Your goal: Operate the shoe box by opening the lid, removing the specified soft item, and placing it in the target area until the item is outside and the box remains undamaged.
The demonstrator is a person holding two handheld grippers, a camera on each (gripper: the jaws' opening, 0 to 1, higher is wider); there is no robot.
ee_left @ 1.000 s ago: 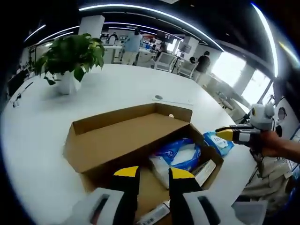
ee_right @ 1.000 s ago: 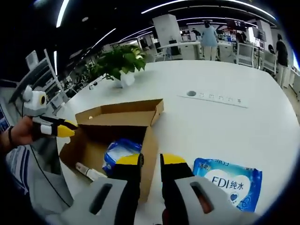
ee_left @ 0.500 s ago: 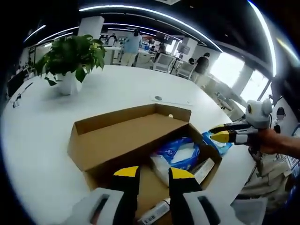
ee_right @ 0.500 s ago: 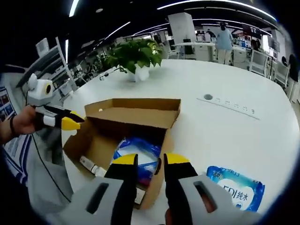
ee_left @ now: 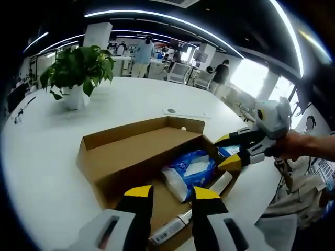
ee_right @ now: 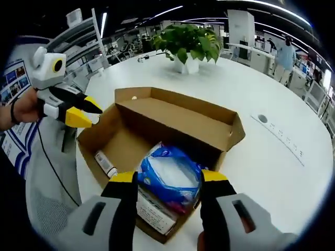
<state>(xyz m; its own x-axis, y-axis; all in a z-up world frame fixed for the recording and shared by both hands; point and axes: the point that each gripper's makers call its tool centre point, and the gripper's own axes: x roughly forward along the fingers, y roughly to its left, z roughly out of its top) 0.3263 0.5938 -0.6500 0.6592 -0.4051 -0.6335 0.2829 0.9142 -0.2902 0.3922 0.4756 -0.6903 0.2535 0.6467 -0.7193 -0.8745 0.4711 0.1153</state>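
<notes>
Right gripper view: right gripper point(ee_right: 168, 180) jaws wide, blocking part of the blue pack point(ee_right: 170, 172); left gripper point(ee_left: 172, 194) jaws narrow.

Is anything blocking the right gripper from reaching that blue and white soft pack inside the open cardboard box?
Nothing visible does. The right gripper hangs open over the blue and white soft pack, which lies uncovered in the open cardboard box. The left gripper is off at the box's far end.

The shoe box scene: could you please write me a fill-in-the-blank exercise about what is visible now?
1. The lid of the shoe box is ____.
2. The soft packet lying in the box is white and ____.
3. The jaws of the right gripper stand ____ above the packet.
4. Behind the box, on the white table, stands a potted ____.

Missing words: open; blue; apart; plant
</notes>
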